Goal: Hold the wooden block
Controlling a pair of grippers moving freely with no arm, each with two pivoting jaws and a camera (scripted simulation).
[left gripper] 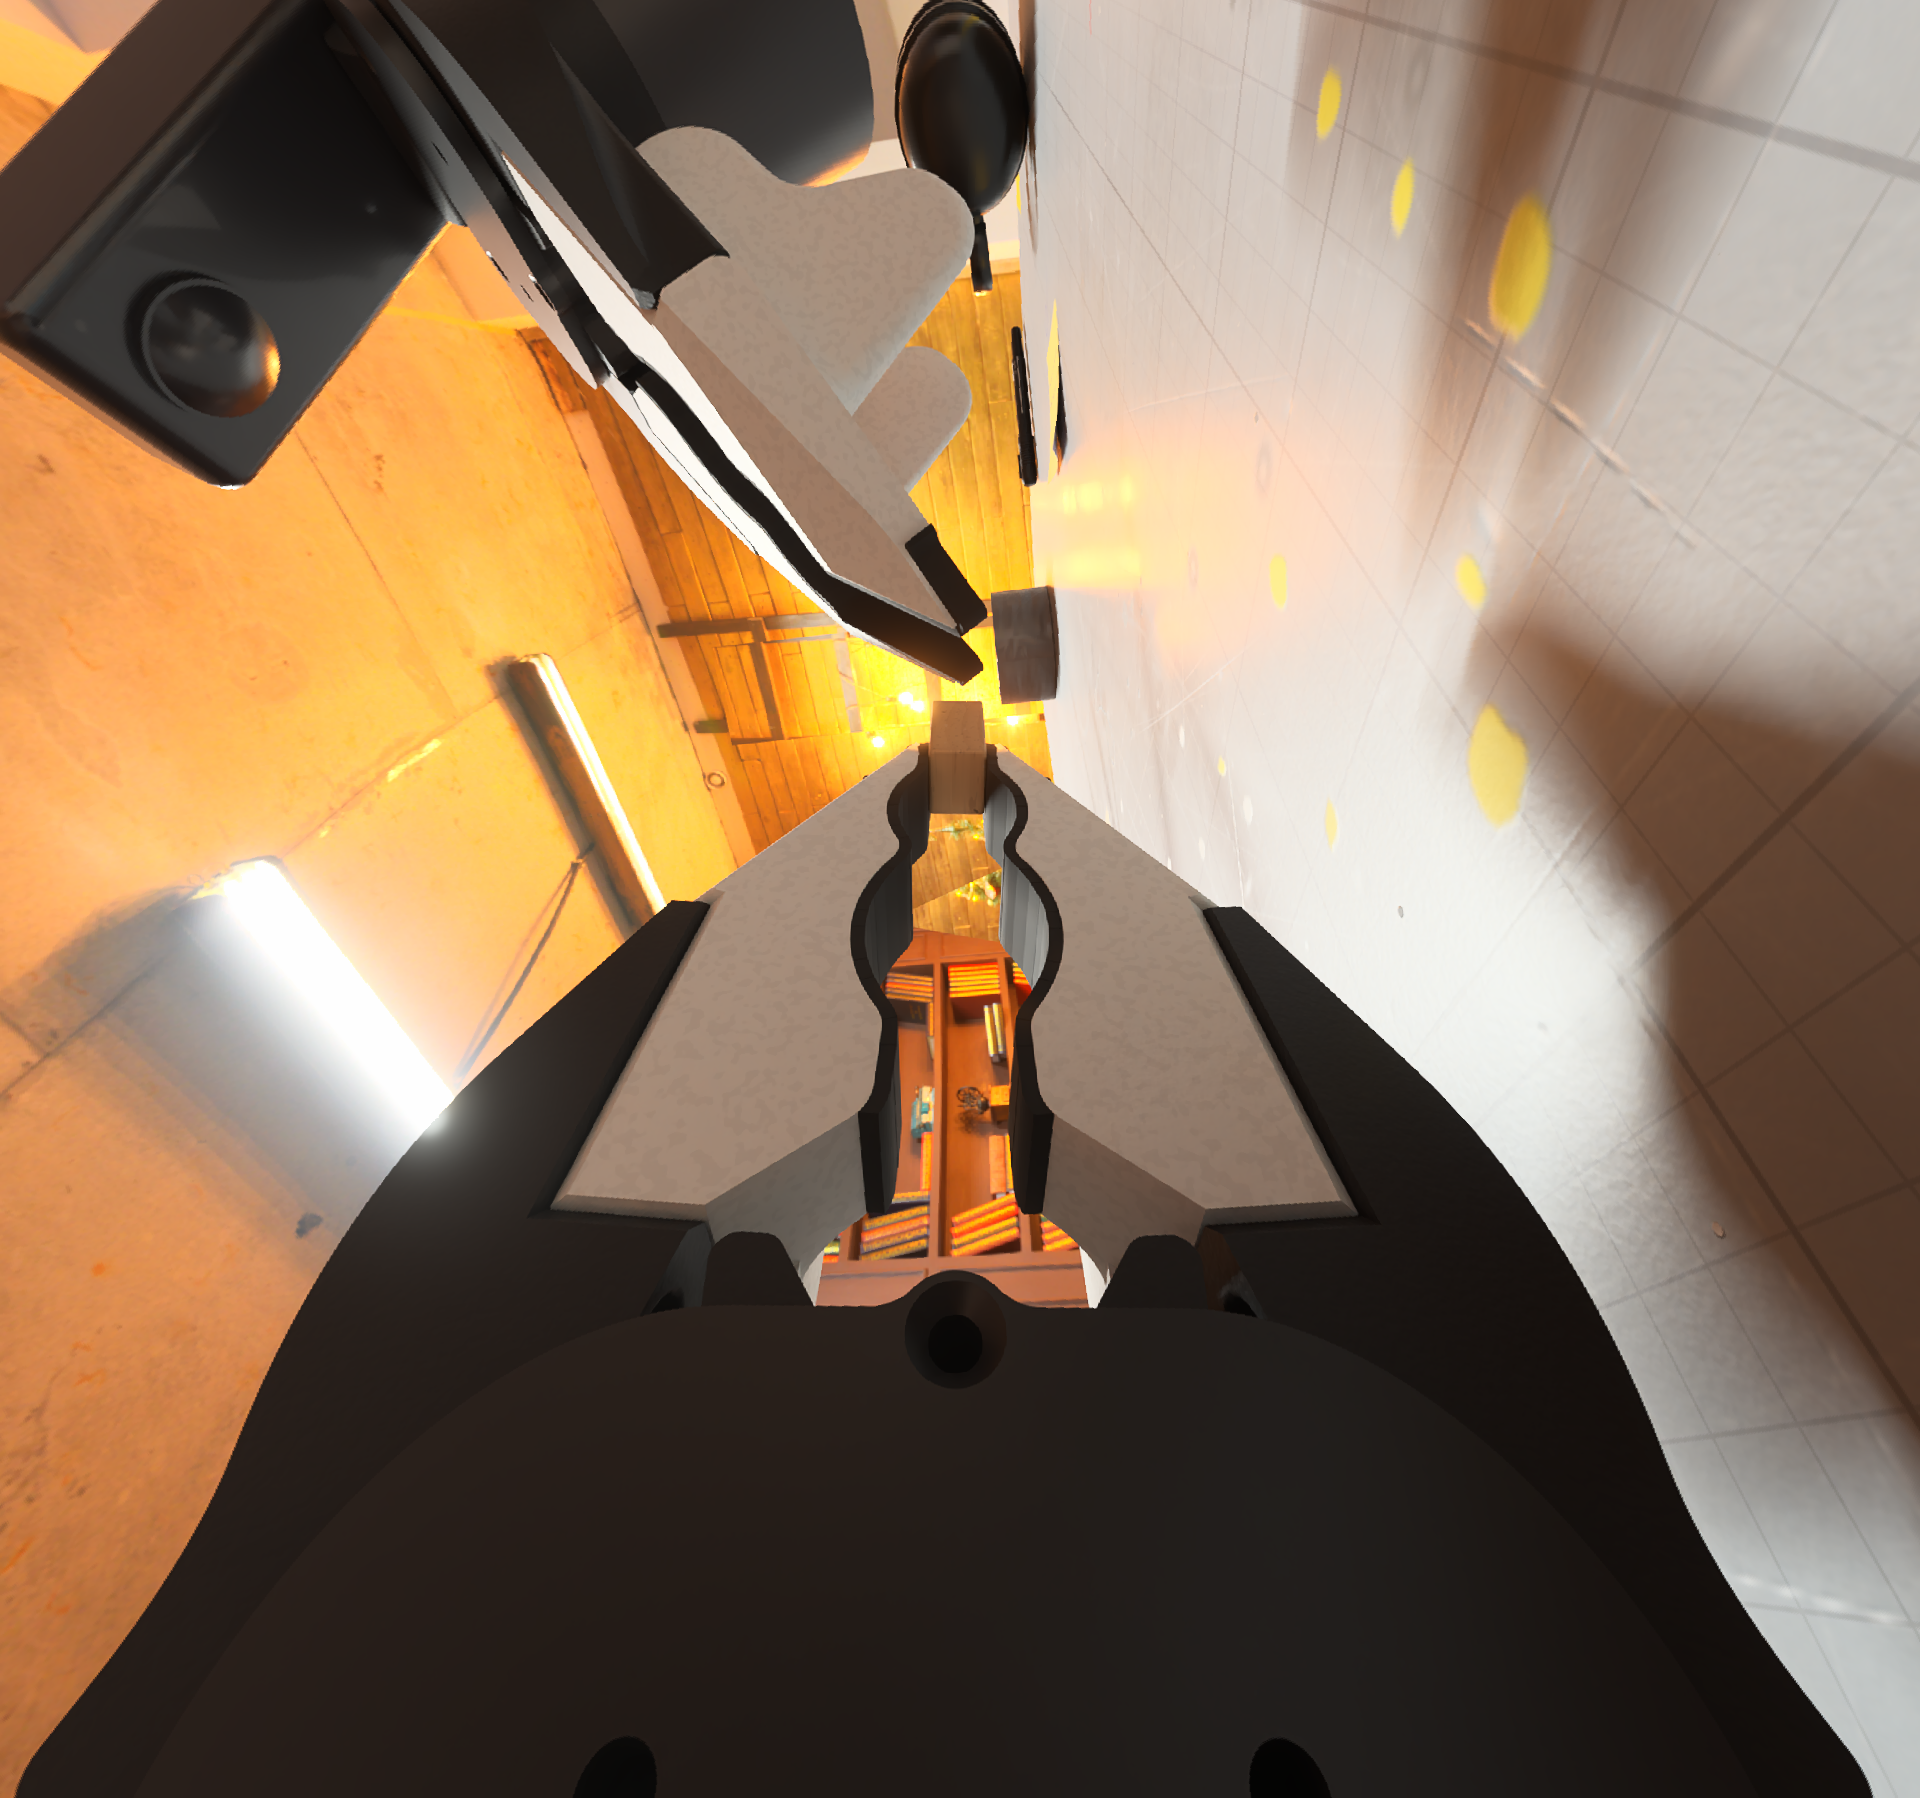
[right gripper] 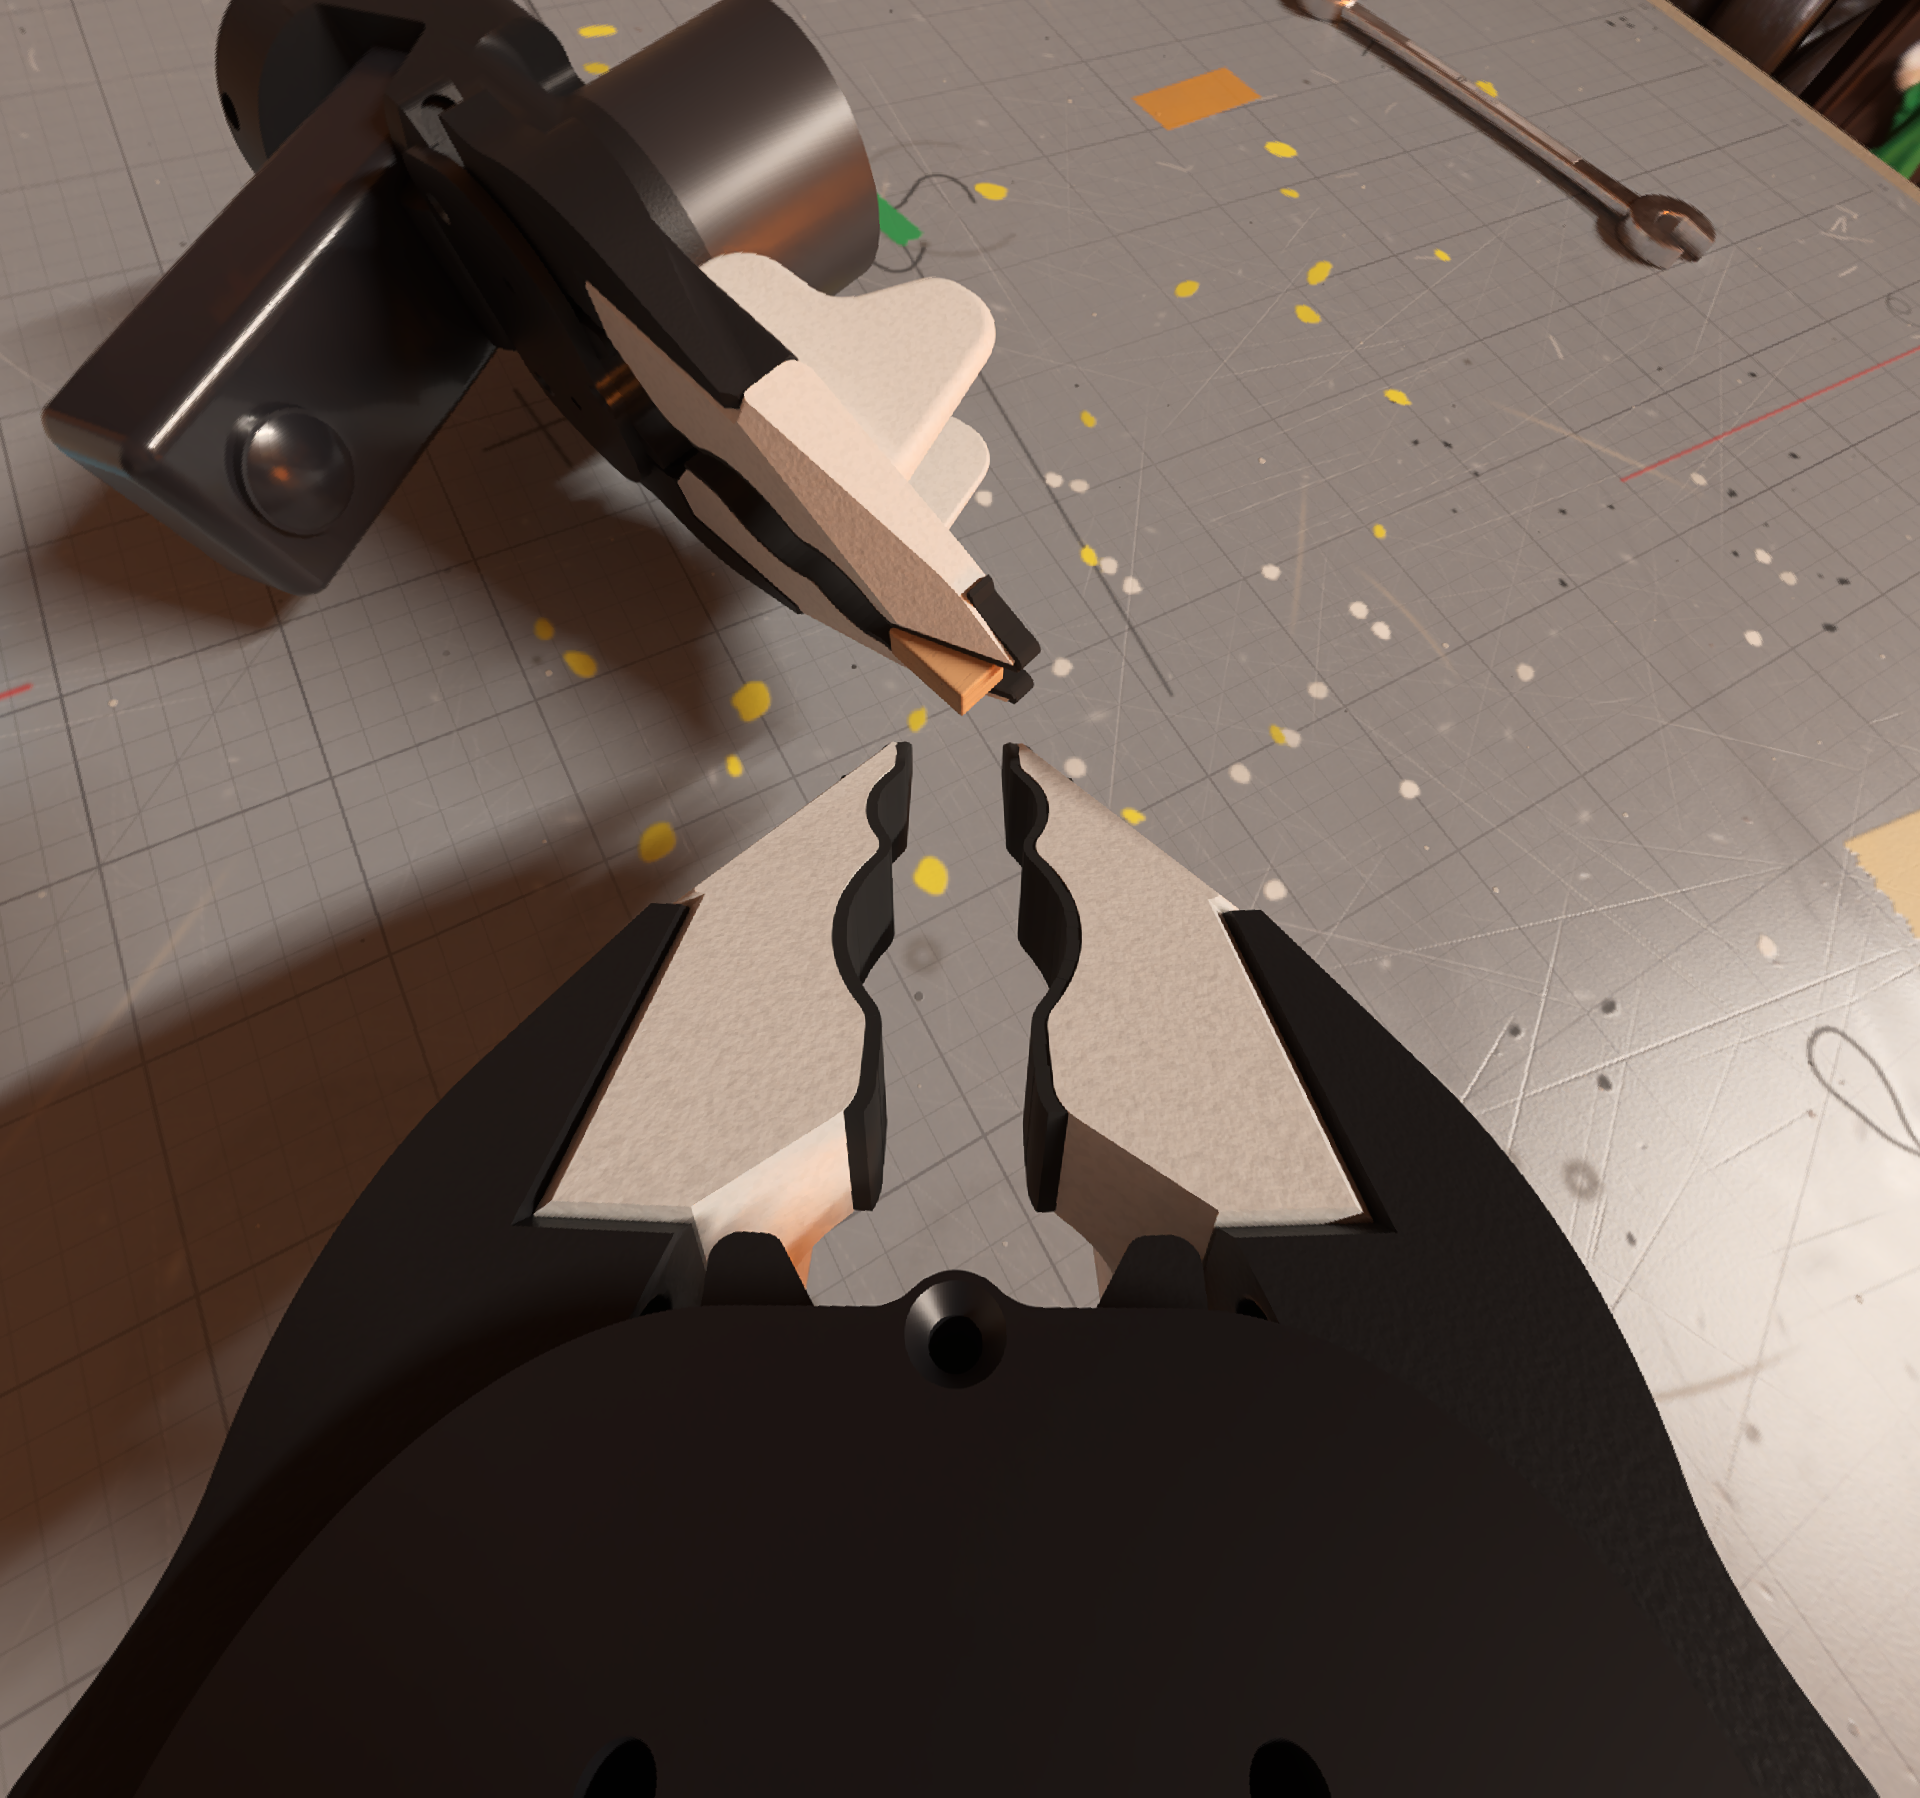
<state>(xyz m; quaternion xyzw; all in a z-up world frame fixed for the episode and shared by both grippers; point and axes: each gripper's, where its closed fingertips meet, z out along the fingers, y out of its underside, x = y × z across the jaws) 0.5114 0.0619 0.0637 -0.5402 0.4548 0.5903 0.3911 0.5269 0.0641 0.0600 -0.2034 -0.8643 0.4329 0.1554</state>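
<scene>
My left gripper (left gripper: 956, 774) is shut on the small wooden block (left gripper: 956, 738), which sticks out past its fingertips and is held above the mat. In the right wrist view the left gripper (right gripper: 1000, 670) comes in from the upper left, with the tan block (right gripper: 940, 676) pinched at its tips. My right gripper (right gripper: 958, 753) is open and empty, its fingertips just short of the block's end and not touching it. In the left wrist view the right gripper (left gripper: 961, 645) shows from the upper left, its tips close above the block.
A grey cutting mat (right gripper: 1351, 605) flecked with yellow and white paint covers the table. A steel wrench (right gripper: 1496, 117) lies at the far right near the table edge. A dark grey cylinder (left gripper: 1023, 645) and a black rounded object (left gripper: 961, 96) stand on the mat (left gripper: 1455, 605).
</scene>
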